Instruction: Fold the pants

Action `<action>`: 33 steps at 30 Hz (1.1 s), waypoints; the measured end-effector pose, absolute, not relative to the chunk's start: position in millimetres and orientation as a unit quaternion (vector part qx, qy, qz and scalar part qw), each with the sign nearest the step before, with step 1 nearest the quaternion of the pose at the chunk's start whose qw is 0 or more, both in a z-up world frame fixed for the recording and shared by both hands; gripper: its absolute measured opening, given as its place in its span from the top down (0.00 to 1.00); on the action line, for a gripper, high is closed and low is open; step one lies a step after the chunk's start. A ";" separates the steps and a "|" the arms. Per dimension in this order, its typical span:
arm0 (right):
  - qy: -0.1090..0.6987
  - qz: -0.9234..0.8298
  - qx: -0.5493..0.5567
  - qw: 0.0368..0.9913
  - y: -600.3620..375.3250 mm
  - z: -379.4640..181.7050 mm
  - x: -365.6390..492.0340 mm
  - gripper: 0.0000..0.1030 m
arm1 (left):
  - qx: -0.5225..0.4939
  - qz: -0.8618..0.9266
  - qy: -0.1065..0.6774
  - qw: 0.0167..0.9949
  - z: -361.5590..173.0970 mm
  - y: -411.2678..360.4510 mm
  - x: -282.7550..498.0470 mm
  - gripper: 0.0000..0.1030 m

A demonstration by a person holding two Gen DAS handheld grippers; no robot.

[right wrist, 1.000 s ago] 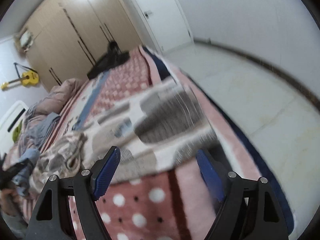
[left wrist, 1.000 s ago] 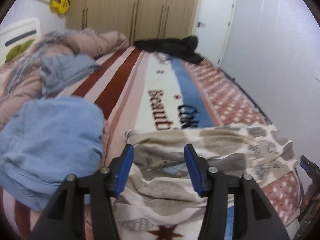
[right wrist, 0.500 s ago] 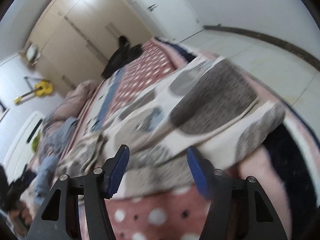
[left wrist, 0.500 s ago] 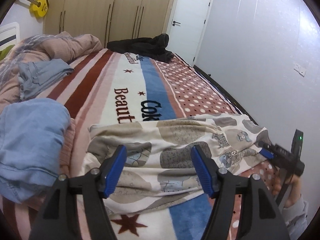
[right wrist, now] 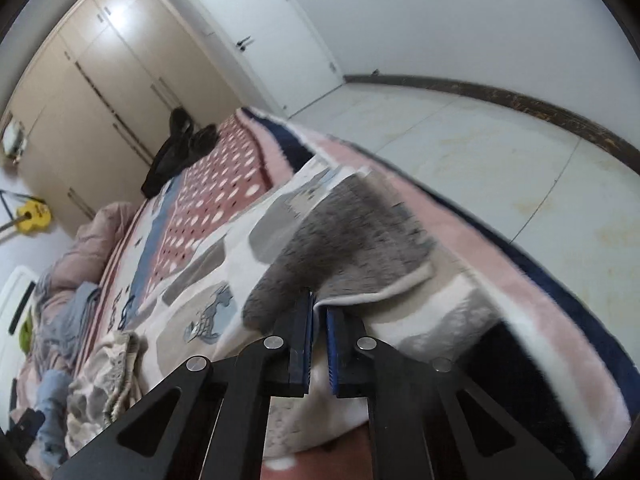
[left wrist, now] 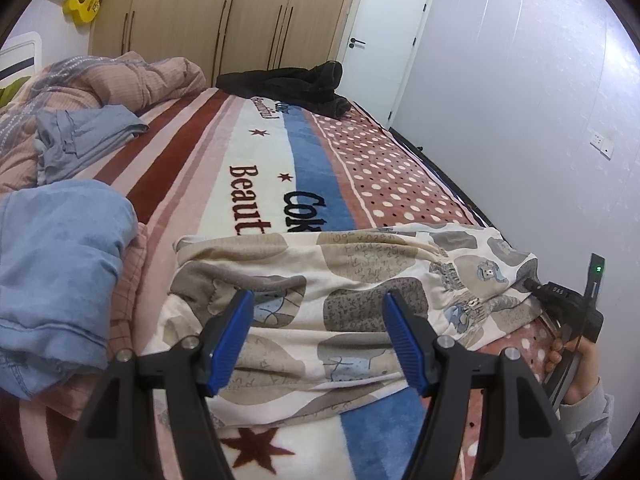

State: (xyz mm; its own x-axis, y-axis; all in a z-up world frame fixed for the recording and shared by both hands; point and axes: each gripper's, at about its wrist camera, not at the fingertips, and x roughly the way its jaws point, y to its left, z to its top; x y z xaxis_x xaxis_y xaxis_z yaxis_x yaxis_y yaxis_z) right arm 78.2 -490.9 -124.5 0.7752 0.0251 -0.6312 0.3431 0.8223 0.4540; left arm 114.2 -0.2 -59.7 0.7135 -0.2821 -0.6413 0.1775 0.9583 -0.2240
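Pants (left wrist: 360,304) lie crosswise before both grippers: right gripper (right wrist: 318,344) clamped on one end's hem, left gripper (left wrist: 316,340) half-open, empty, above the other

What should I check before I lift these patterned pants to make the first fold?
1. Right tongs shut on the patterned pants at their edge: ok.
2. Left tongs gripping: not ok, open, with cloth below the blue pads.
3. Pants lying flat: not ok, bunched and wrinkled at the left end.
4. Room on the blanket behind the pants: ok, bare stripes there.
5. Blue garment apart from the pants: ok, it lies beside them.
6. How many layers the right tongs hold: cannot tell.
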 end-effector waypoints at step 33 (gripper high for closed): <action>0.319 -0.160 0.253 0.899 -514.4 -98.7 22.6 0.63 | -0.068 -0.115 0.368 0.920 -66.3 9.1 111.4 0.37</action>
